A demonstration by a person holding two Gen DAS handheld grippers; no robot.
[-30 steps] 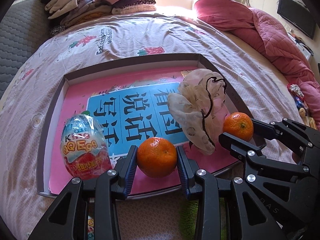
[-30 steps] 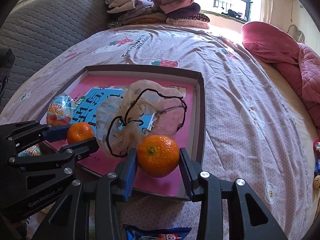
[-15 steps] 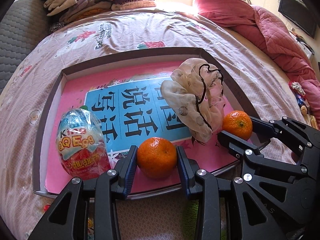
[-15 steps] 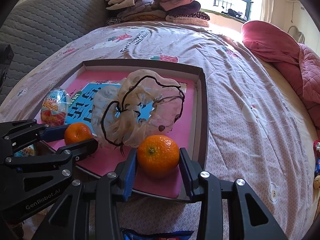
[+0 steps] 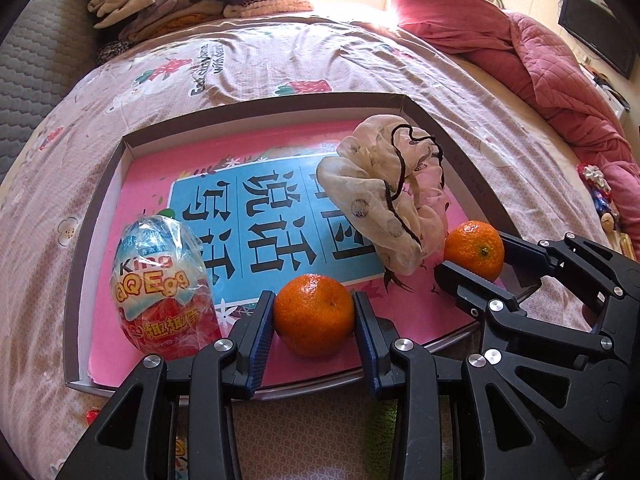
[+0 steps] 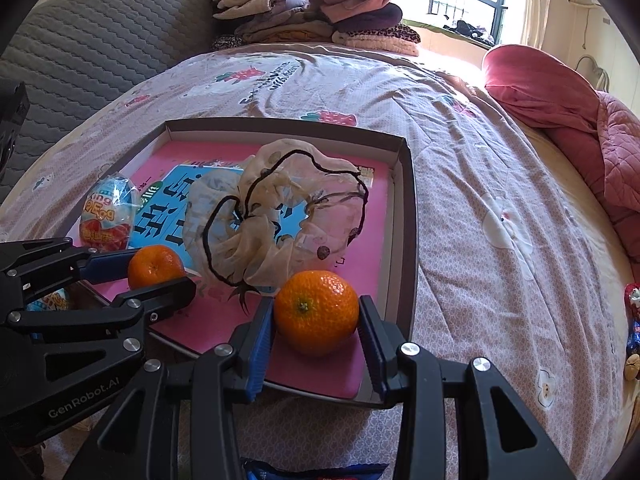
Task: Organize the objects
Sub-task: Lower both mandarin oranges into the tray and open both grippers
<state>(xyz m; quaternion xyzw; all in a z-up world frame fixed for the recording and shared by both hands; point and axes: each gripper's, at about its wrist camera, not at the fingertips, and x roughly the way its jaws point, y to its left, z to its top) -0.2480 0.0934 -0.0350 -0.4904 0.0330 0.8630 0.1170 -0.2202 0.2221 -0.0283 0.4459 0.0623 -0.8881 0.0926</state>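
Observation:
A shallow box lid (image 5: 256,100) with a pink and blue printed floor lies on the bed. My left gripper (image 5: 314,322) is shut on a mandarin (image 5: 314,314) at the lid's near edge. My right gripper (image 6: 316,322) is shut on a second mandarin (image 6: 316,312) near the lid's near right corner; that mandarin also shows in the left wrist view (image 5: 474,250). A cream scrunchie (image 6: 276,216) lies in the lid between them. A wrapped toy egg (image 5: 164,292) stands at the lid's left.
Folded clothes (image 6: 308,20) are piled at the far end of the bed. A red quilt (image 5: 540,68) lies at the right. Small wrapped snacks (image 6: 634,320) lie on the bed at the right edge. A blue packet (image 6: 316,472) lies below the right gripper.
Both grippers have come forward and down over the lid's near edge with their mandarins. The mandarins now sit low over the pink floor. The scrunchie and egg have not moved.

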